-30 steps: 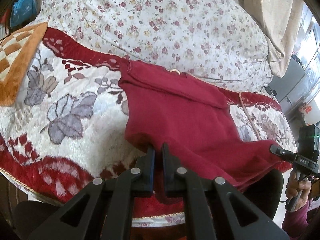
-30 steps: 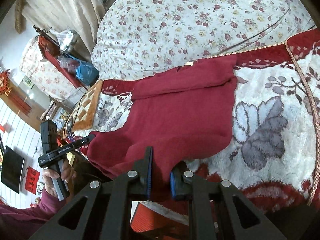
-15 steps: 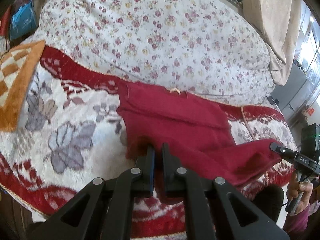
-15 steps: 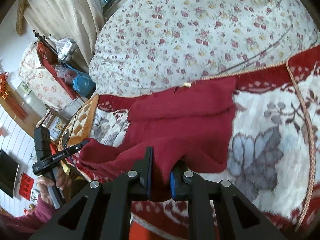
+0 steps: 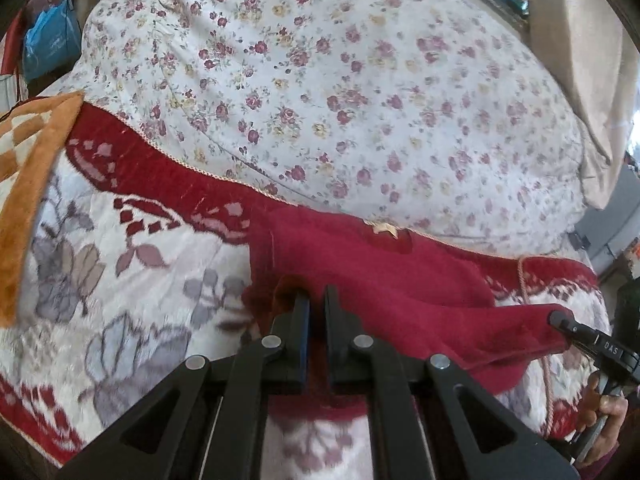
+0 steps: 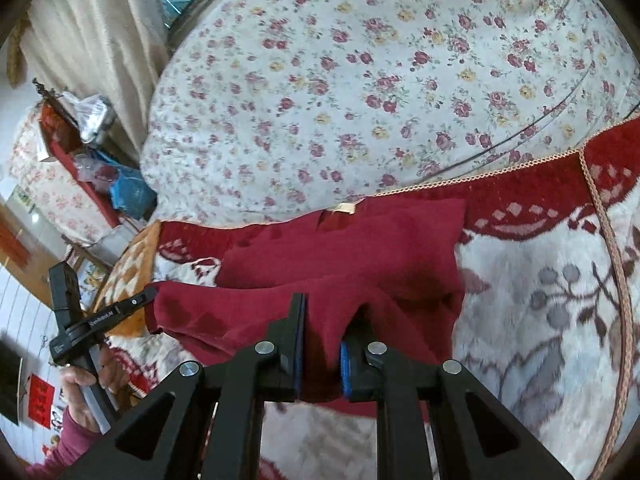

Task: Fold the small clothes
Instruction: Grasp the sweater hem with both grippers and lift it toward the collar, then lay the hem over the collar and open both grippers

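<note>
Both grippers, left gripper (image 5: 316, 312) and right gripper (image 6: 324, 332), pinch the red garment's (image 5: 384, 280) hem; "DAS" reads at the left view's right edge, and the garment's neck tag (image 6: 341, 208) is illegible.

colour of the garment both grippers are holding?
Dark red knit garment, plain, with a small beige neck label; clearest in the right wrist view.

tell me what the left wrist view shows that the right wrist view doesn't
Only the left wrist view shows the right gripper from outside, clamping one hem corner. Only the right wrist view shows the left gripper from outside and a cluttered shelf beside the bed. Both show the red garment, its hem lifted between the grippers, its tan neck label, the floral quilt and the red patterned blanket.
</note>
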A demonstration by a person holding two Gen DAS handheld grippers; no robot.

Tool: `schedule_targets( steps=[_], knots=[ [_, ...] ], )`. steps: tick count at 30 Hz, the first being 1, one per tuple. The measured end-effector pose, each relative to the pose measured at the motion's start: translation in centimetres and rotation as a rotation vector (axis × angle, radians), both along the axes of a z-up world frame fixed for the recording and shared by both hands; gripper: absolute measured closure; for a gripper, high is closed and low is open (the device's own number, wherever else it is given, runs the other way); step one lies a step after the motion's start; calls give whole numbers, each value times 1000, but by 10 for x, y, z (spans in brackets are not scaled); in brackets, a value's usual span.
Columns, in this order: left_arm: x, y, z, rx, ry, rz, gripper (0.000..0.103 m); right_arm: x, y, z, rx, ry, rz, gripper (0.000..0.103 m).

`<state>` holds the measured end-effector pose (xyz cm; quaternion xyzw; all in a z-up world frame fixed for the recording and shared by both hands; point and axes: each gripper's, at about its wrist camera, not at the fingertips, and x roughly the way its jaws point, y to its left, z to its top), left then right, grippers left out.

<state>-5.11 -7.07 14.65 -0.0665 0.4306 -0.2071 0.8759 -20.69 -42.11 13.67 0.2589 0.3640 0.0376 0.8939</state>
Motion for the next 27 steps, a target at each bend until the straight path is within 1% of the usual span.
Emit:
schedule_targets(
  steps=[4,7,11,14,16,17,18,19,20,21,22,23,24,25,27],
  knots=[
    [39,-19,-15,38,18,13,97,36,-15,-12,6,34,-23,88],
    [64,-28,-28,46,45,25,97,65,-30,-28,19,65,-47,88],
    [101,-41,-55,59,103,39,97,105,-50,-58,38,125,-72,88],
    [123,-49,-78,63,146,48,97,126,-63,-80,72,156,-87,87],
    [132,-50,-87,41,159,56,96,133,-69,-86,108,143,-89,84],
    [136,-48,-89,20,166,57,95,133,-74,-84,132,110,-80,79],
    [138,-46,-90,4,172,55,95,132,-77,-81,132,90,-85,64],
    [140,-45,-90,-14,180,47,92,128,-79,-75,120,71,-104,53],
    [141,-43,-88,-28,185,35,83,122,-83,-68,108,47,-131,36],
    [141,-43,-85,-31,181,27,75,115,-86,-60,103,25,-151,35],
    [138,-41,-80,-26,161,27,50,110,-87,-54,106,14,-146,35],
    [134,-38,-73,-19,125,41,31,105,-86,-48,108,8,-126,35],
    [129,-32,-65,-33,80,59,28,98,-82,-42,101,3,-100,35],
    [128,-29,-61,-49,66,61,27,92,-76,-37,90,-7,-77,36],
    [127,-26,-56,-71,72,51,27,91,-63,-34,82,-7,-20,40]
  ],
)
